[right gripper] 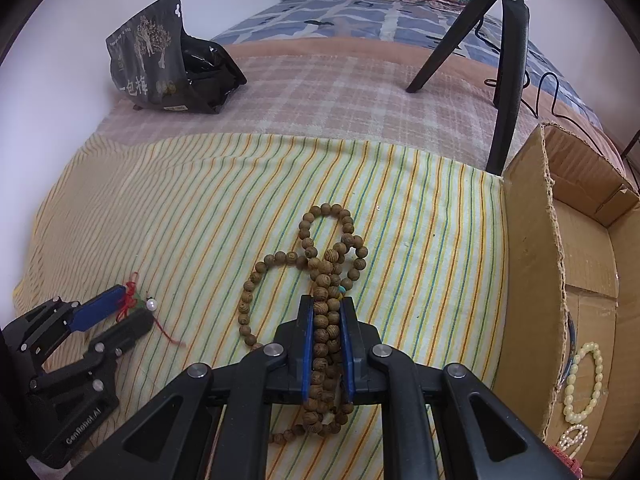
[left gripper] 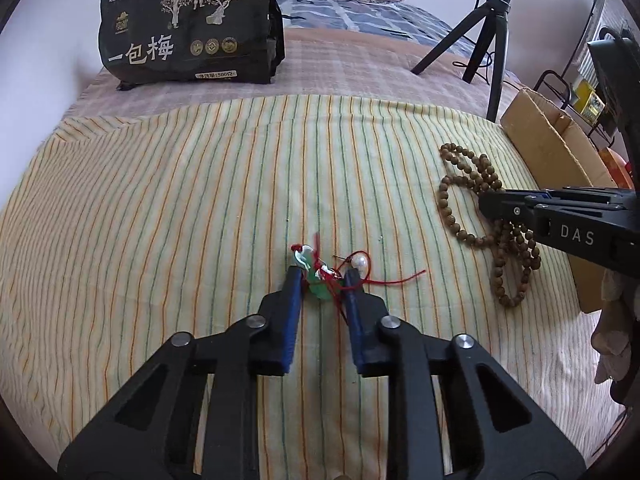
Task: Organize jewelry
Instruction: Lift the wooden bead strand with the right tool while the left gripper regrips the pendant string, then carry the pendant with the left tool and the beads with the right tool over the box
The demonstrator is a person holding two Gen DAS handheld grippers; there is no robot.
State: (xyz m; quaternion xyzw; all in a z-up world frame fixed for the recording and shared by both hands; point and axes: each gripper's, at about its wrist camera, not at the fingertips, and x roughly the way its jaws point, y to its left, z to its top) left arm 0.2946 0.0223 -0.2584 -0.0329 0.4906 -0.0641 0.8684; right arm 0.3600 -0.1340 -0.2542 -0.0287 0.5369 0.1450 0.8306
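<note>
A striped cloth (right gripper: 168, 208) is covering the bed, with a cardboard box (right gripper: 532, 264) sitting at its right edge and a black bag (left gripper: 188, 24) standing far back by a tripod (left gripper: 492, 40). Inside the box, pale bracelets (right gripper: 586, 380) are lying on the bottom. The right gripper (right gripper: 327, 308) is squeezing narrowly on the wooden beads (right gripper: 324, 264), whose loops are spreading over the cloth ahead. The left gripper (left gripper: 322, 276) is resting on the cloth, moderately open, straddling a red-corded charm (left gripper: 320, 276) with green pieces and a pearl (left gripper: 359, 262), not clamped.
</note>
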